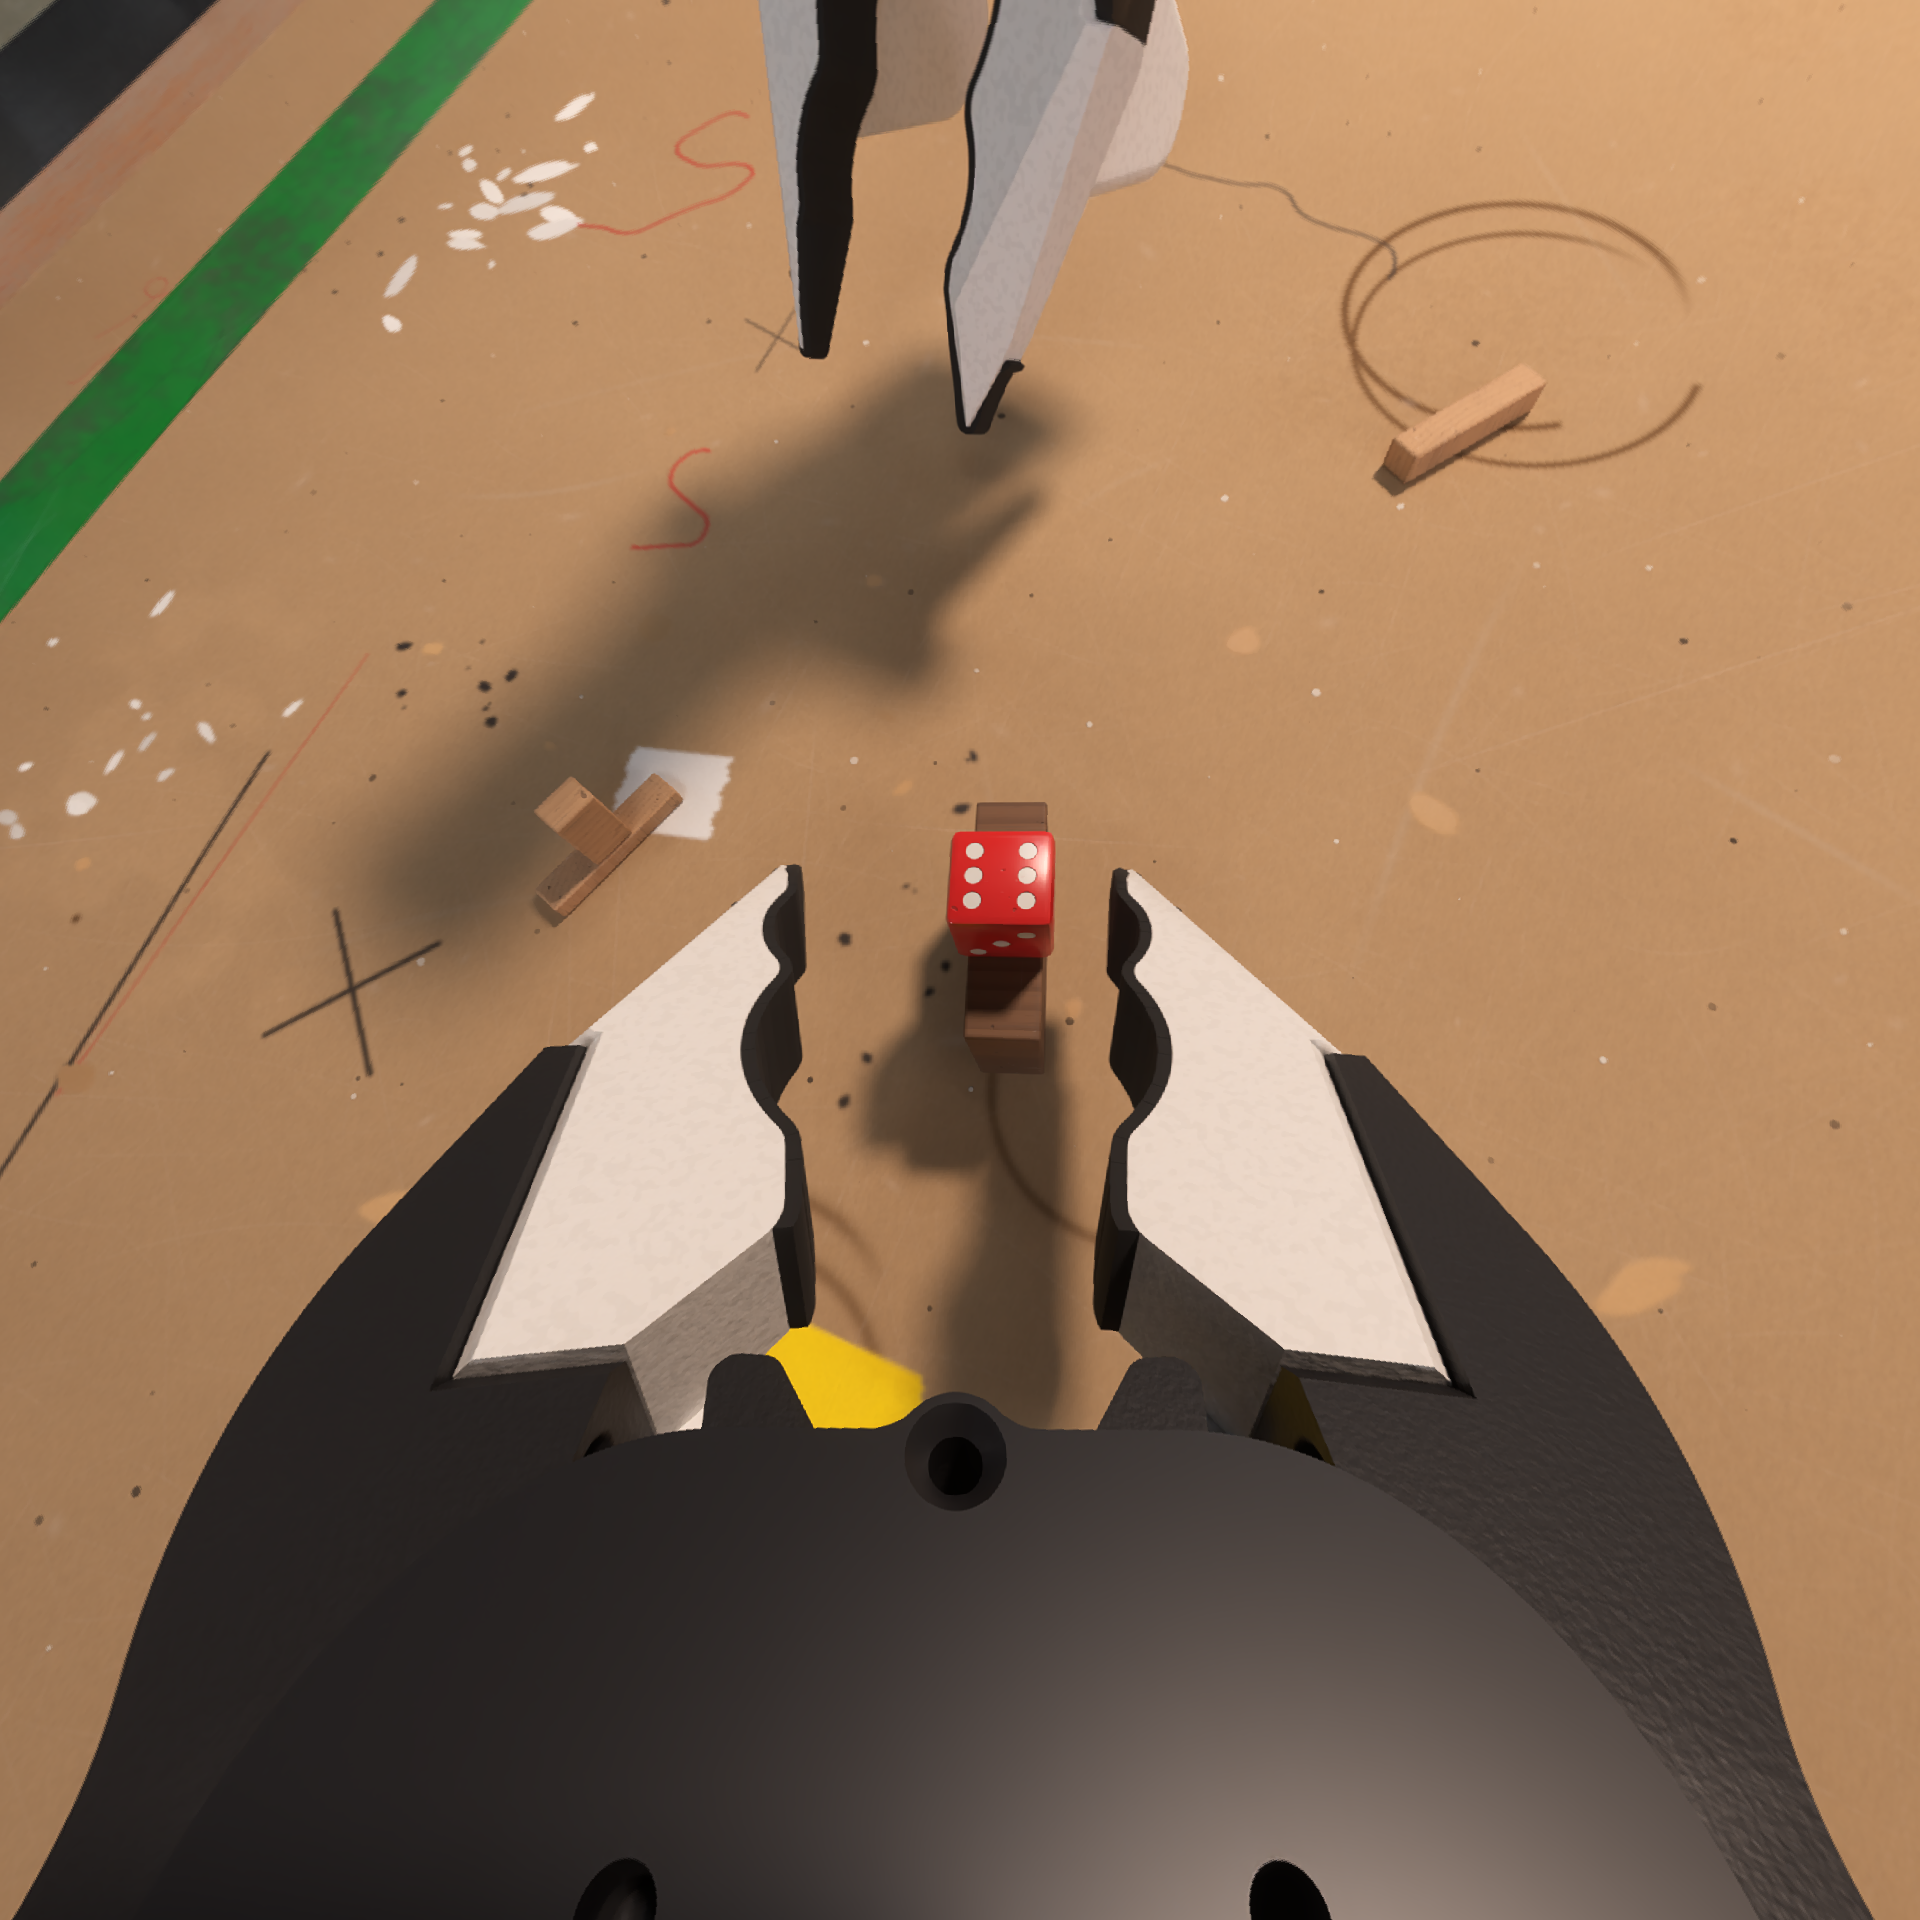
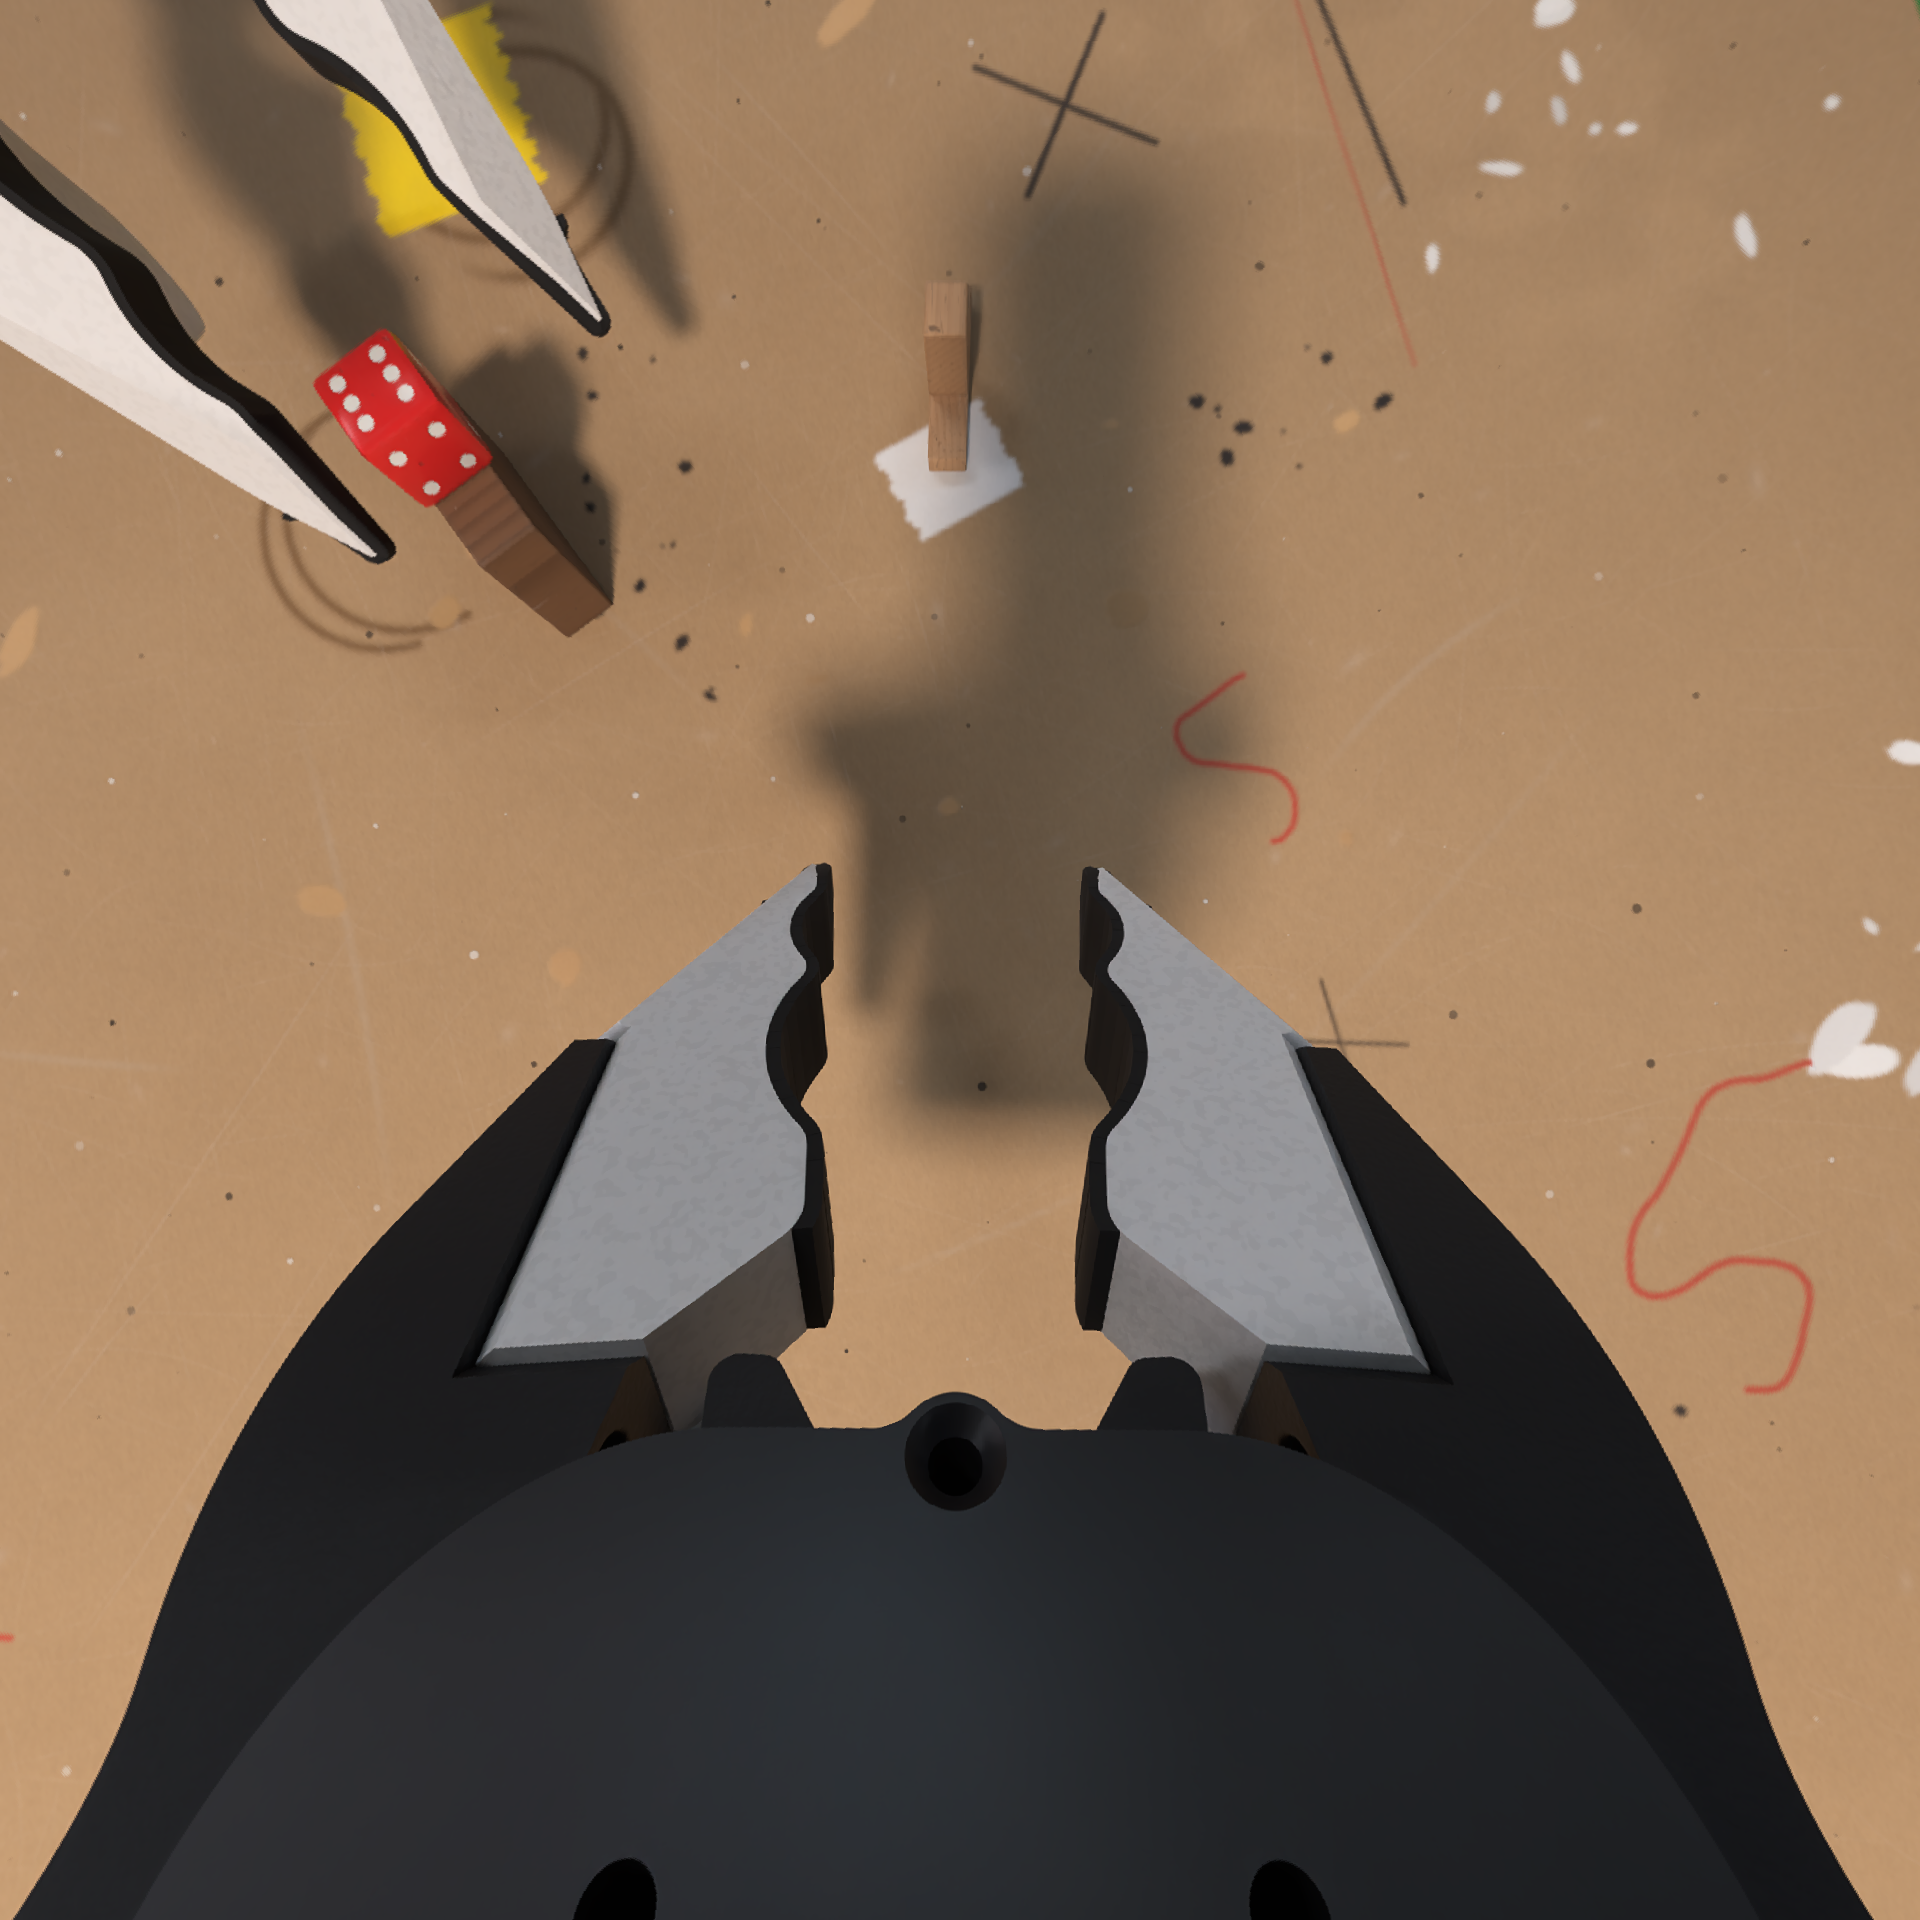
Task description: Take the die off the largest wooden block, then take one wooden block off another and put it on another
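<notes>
A red die point(image 1: 1000, 891) rests on a dark brown wooden block point(image 1: 1006, 1013), the largest one; both also show in the right wrist view, the die point(image 2: 400, 418) on the block point(image 2: 520, 551). My left gripper point(image 1: 956, 878) is open above them, its fingertips either side of the die and apart from it. It shows in the right wrist view point(image 2: 488, 436). A small light block point(image 1: 578, 817) lies across a thin light plank point(image 1: 608, 850) at the left; this pair shows in the right wrist view point(image 2: 947, 376). My right gripper point(image 2: 956, 875) is open and empty; it hangs farther off in the left wrist view point(image 1: 894, 390).
Another light plank point(image 1: 1463, 424) lies alone at the far right inside a drawn circle. A white paper scrap point(image 1: 691, 792) lies under the stacked pair. A yellow scrap point(image 2: 416, 171) lies near my left gripper. A green stripe point(image 1: 239, 270) runs along the table's left side.
</notes>
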